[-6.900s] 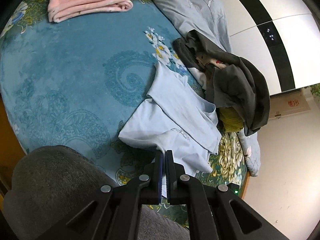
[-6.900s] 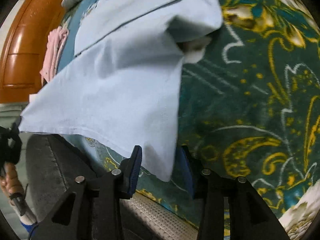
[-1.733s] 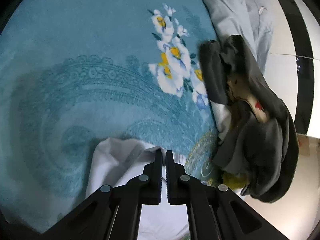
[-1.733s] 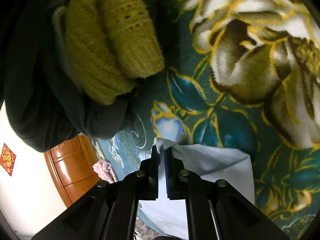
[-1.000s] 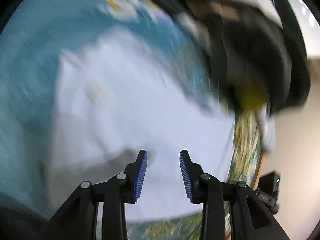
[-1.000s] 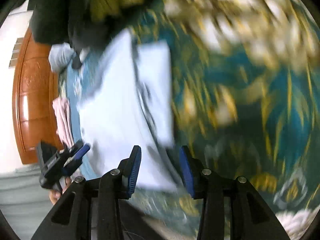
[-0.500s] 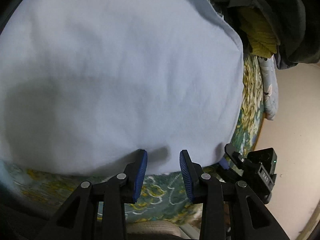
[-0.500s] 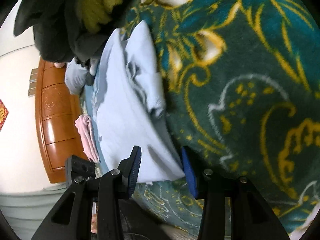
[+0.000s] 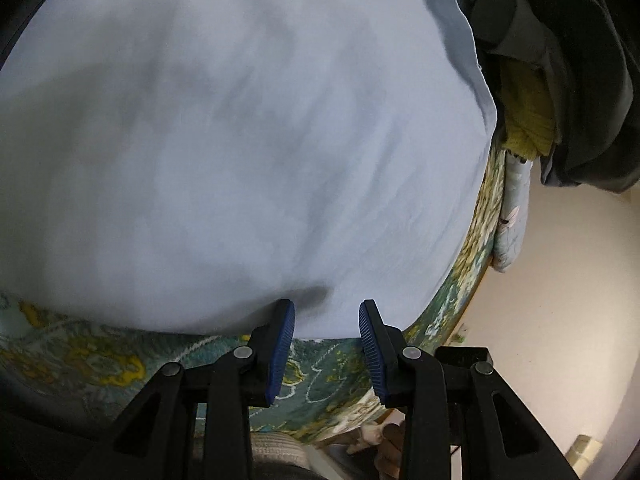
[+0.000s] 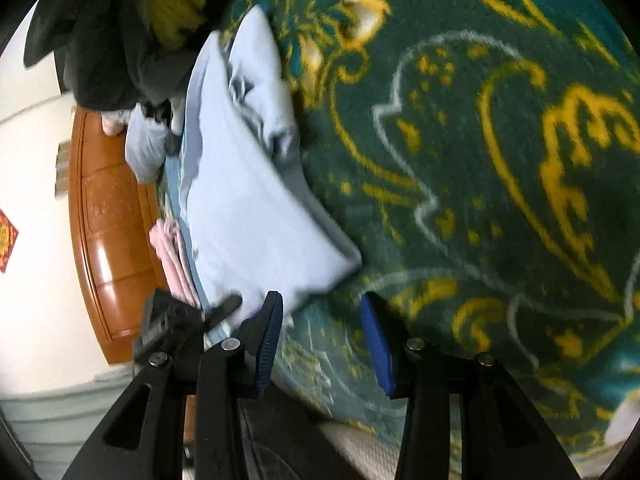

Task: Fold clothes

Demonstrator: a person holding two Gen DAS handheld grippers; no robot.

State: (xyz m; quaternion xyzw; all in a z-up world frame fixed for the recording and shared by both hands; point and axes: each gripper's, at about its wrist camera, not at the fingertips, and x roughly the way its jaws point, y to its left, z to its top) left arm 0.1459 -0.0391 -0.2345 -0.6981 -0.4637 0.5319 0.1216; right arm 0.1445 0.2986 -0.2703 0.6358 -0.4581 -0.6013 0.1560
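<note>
A pale blue garment (image 9: 248,152) lies folded flat on the patterned bed cover and fills most of the left wrist view. My left gripper (image 9: 326,342) is open just at its near edge, holding nothing. In the right wrist view the same pale blue garment (image 10: 248,216) is seen edge-on, with a rumpled fold near its far end. My right gripper (image 10: 320,340) is open beside the garment's near corner, over the dark green cover, with nothing between its fingers. The left gripper (image 10: 188,320) shows at the lower left of that view.
A heap of dark grey and yellow clothes (image 9: 560,80) lies past the blue garment's far right side. A folded pink garment (image 10: 172,256) sits on the cover near a brown wooden headboard (image 10: 108,240). The bed edge (image 9: 472,288) drops off at the right.
Both grippers let go of the blue garment, which now lies folded over. Since half a second ago both have drawn slightly back toward its near edge, still open.
</note>
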